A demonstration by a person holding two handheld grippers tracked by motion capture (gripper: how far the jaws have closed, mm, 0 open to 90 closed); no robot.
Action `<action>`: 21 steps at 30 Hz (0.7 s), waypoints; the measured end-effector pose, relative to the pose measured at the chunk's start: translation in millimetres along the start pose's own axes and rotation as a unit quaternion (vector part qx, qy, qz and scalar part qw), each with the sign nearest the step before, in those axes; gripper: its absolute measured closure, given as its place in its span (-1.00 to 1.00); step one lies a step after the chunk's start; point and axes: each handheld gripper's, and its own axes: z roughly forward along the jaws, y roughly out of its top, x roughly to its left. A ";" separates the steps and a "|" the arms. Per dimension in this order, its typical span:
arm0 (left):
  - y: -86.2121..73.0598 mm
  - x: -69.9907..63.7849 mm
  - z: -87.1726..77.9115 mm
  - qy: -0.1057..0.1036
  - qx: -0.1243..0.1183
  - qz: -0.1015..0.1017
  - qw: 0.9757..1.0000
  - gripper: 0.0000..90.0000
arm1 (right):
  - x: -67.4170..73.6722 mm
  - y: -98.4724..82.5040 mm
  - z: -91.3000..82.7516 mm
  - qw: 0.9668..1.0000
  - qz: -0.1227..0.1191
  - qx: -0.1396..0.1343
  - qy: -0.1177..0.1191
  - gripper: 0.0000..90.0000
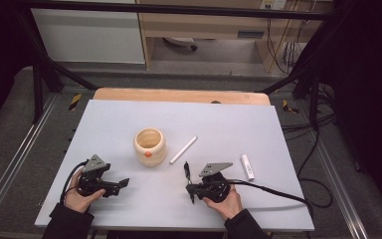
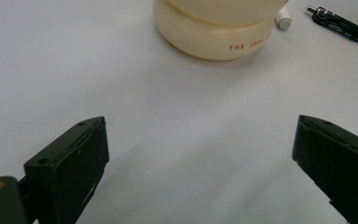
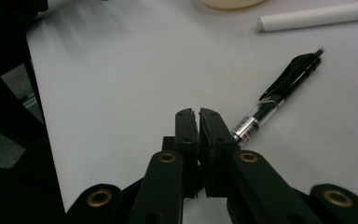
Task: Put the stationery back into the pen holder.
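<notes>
Cup [image 1: 149, 146], white tube [image 1: 183, 150], marker [image 1: 247, 166] around black pen [image 1: 186, 171].

Items on the bench [image 1: 129, 124]: one cream pot [image 1: 149, 146], one black pen [image 1: 186, 171], one white stick [image 1: 183, 150], one small white tube [image 1: 247, 166].

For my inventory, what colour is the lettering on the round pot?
Red lettering on the cream pot, clearest in the left gripper view.
</notes>
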 end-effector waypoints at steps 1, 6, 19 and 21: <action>0.0 -0.1 0.2 0.000 0.001 0.000 1.000 -0.92 | -0.1 -1.0 2.0 1.000 0.001 0.004 0.002 0.98; 0.3 -1.4 0.6 -0.001 0.002 0.004 1.000 -0.92 | 0.8 -4.4 6.9 1.000 0.003 0.015 0.014 1.00; -0.3 -2.1 0.7 0.001 0.004 0.007 1.000 -0.92 | -0.8 -6.2 5.7 1.000 -0.004 0.028 0.001 1.00; -0.3 -2.1 0.7 0.001 0.004 0.006 1.000 -0.92 | -1.1 -6.3 4.8 1.000 -0.003 0.028 0.000 1.00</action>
